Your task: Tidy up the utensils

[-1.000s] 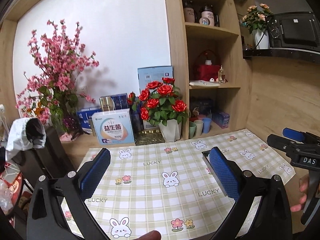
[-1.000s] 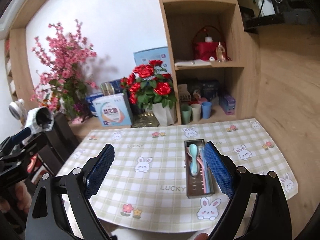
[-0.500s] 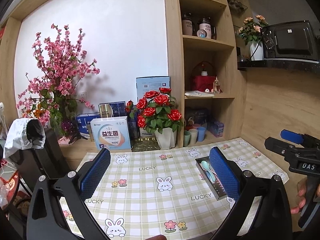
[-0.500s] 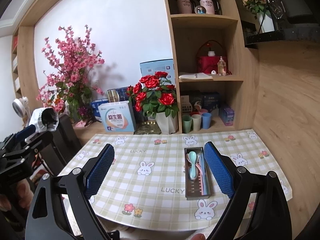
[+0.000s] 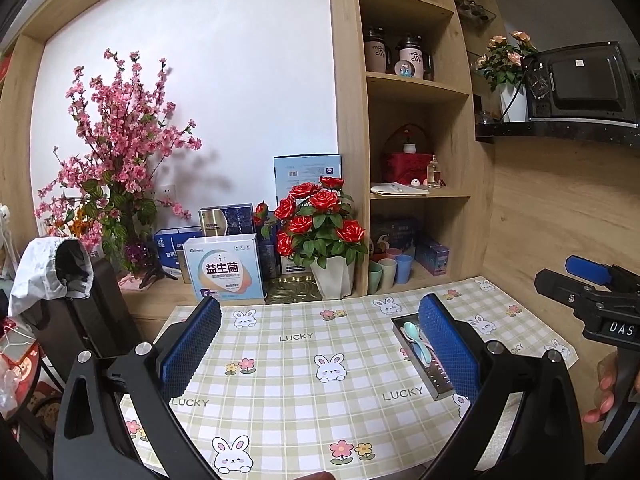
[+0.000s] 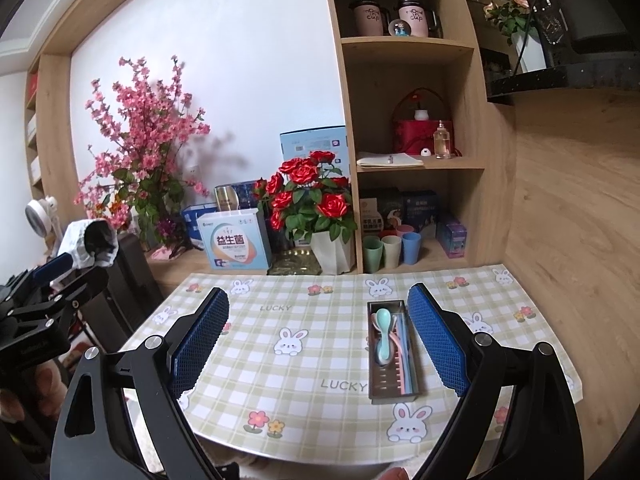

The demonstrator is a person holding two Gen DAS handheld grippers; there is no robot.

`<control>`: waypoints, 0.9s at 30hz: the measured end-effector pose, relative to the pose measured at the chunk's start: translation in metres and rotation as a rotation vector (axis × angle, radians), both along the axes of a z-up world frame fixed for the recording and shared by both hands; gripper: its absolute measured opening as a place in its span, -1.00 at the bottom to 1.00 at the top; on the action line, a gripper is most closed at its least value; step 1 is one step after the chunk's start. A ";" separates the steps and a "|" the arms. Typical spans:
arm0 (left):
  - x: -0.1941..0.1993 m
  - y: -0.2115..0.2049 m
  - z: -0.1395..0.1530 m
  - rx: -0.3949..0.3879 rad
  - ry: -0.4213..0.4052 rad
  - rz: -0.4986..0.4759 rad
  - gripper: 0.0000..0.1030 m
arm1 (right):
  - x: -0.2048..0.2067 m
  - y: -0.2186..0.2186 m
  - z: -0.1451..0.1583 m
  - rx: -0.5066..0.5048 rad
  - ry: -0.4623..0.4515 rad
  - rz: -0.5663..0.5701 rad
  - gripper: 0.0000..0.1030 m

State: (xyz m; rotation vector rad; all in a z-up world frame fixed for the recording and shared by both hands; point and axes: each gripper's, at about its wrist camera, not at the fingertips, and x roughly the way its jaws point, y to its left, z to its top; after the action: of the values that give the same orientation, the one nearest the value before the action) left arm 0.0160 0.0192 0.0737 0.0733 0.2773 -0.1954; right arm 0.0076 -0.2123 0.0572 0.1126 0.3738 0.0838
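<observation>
A narrow metal utensil tray (image 6: 376, 394) lies on the right side of the checked tablecloth (image 6: 304, 376). It holds pastel spoons (image 6: 383, 334) and chopsticks (image 6: 404, 354). It also shows in the left wrist view (image 5: 434, 382), partly behind my right finger, with the spoons (image 5: 414, 334) inside. My left gripper (image 5: 320, 344) is open and empty, held back above the near table edge. My right gripper (image 6: 318, 336) is open and empty, back from the table, with the tray just inside its right finger. The right gripper (image 5: 592, 300) shows at the far right of the left wrist view.
A pot of red roses (image 6: 312, 208), boxes (image 6: 234, 244) and a pink blossom plant (image 6: 140, 140) stand behind the cloth. Three cups (image 6: 390, 250) sit in the lowest shelf bay. A wood wall (image 6: 568, 220) bounds the right. A dark chair (image 5: 76, 300) stands at the left.
Both grippers have drawn back and up from the table, so more of the cloth and tray shows. Both stay open and empty.
</observation>
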 end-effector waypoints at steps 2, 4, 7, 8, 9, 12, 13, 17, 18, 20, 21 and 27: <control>-0.001 0.000 0.001 -0.001 -0.003 -0.005 0.88 | -0.001 -0.001 0.001 -0.004 -0.006 -0.007 0.71; -0.003 0.000 0.001 -0.001 -0.007 -0.008 0.88 | -0.002 -0.002 0.002 -0.005 -0.012 -0.009 0.71; -0.003 -0.001 0.002 -0.001 -0.008 -0.009 0.88 | -0.003 -0.002 0.002 -0.007 -0.014 -0.008 0.71; -0.003 -0.001 0.002 -0.002 -0.007 -0.008 0.88 | -0.003 -0.001 0.002 -0.008 -0.014 -0.009 0.71; -0.003 -0.001 0.002 -0.004 -0.006 -0.008 0.88 | -0.003 -0.001 0.002 -0.010 -0.014 -0.010 0.71; -0.003 0.000 0.002 -0.004 -0.004 -0.005 0.88 | -0.004 -0.002 0.004 -0.017 -0.020 -0.014 0.71; -0.003 0.000 0.002 -0.005 -0.005 -0.004 0.88 | -0.004 -0.002 0.005 -0.018 -0.022 -0.013 0.71; -0.003 0.003 0.002 -0.020 0.000 -0.012 0.88 | -0.006 -0.003 0.007 -0.031 -0.031 -0.018 0.71; -0.002 0.003 0.002 -0.020 0.000 -0.011 0.88 | -0.006 -0.004 0.007 -0.032 -0.032 -0.018 0.71; -0.002 0.003 0.001 -0.019 0.001 -0.003 0.88 | -0.006 -0.003 0.007 -0.031 -0.034 -0.017 0.71; -0.002 0.003 0.001 -0.018 0.001 0.000 0.88 | -0.006 -0.004 0.008 -0.032 -0.035 -0.018 0.71; -0.003 0.004 0.003 -0.012 -0.009 0.017 0.88 | -0.005 -0.006 0.008 -0.034 -0.038 -0.020 0.71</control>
State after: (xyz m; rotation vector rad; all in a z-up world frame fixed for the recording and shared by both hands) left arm 0.0131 0.0233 0.0769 0.0599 0.2679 -0.1796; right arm 0.0026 -0.2182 0.0655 0.0811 0.3361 0.0595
